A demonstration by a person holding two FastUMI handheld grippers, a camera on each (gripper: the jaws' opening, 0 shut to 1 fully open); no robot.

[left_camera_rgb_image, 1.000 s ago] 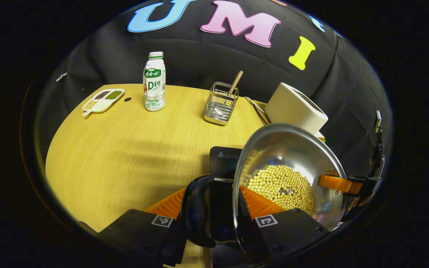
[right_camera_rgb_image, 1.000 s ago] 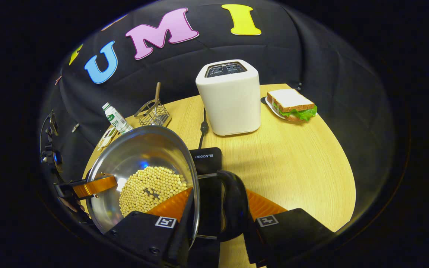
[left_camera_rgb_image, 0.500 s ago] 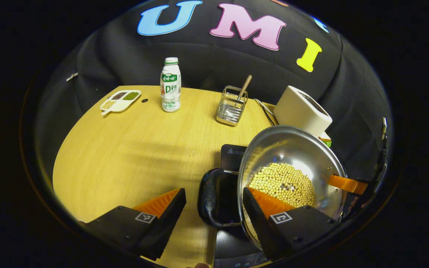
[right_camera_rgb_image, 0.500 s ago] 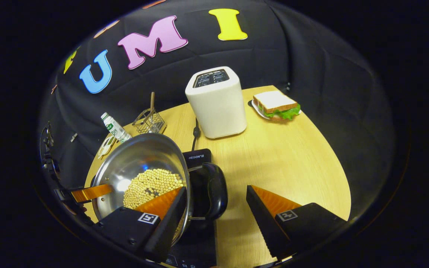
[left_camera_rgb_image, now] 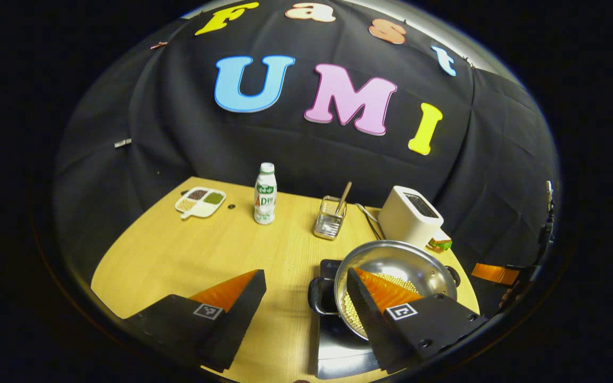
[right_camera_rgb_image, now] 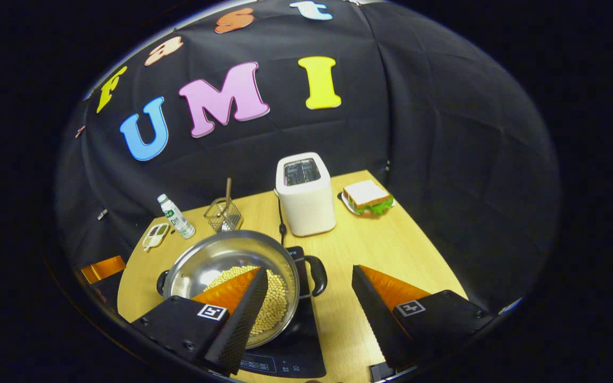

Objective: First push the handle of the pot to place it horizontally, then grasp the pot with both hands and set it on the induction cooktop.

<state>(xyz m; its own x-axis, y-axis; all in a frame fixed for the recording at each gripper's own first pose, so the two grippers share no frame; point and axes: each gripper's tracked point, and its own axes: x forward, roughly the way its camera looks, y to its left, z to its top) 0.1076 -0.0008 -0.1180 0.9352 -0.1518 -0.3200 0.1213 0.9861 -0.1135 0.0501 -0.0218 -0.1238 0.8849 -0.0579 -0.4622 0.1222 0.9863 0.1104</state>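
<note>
In the left gripper view, the left gripper (left_camera_rgb_image: 306,298) has its fingers spread wide and holds nothing; the pot (left_camera_rgb_image: 397,266) sits on the induction cooktop (left_camera_rgb_image: 338,346) at lower right, partly behind the right-hand finger. In the right gripper view, the right gripper (right_camera_rgb_image: 309,298) is likewise spread and empty, the pot (right_camera_rgb_image: 216,260) behind its left-hand finger at lower left.

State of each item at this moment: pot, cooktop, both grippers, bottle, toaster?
pot: resting on the cooktop, beans inside, uncovered
induction cooktop: under the pot
left gripper: open, holding nothing
right gripper: open, holding nothing
bottle: upright, capped
toaster: upright, slots empty
</note>
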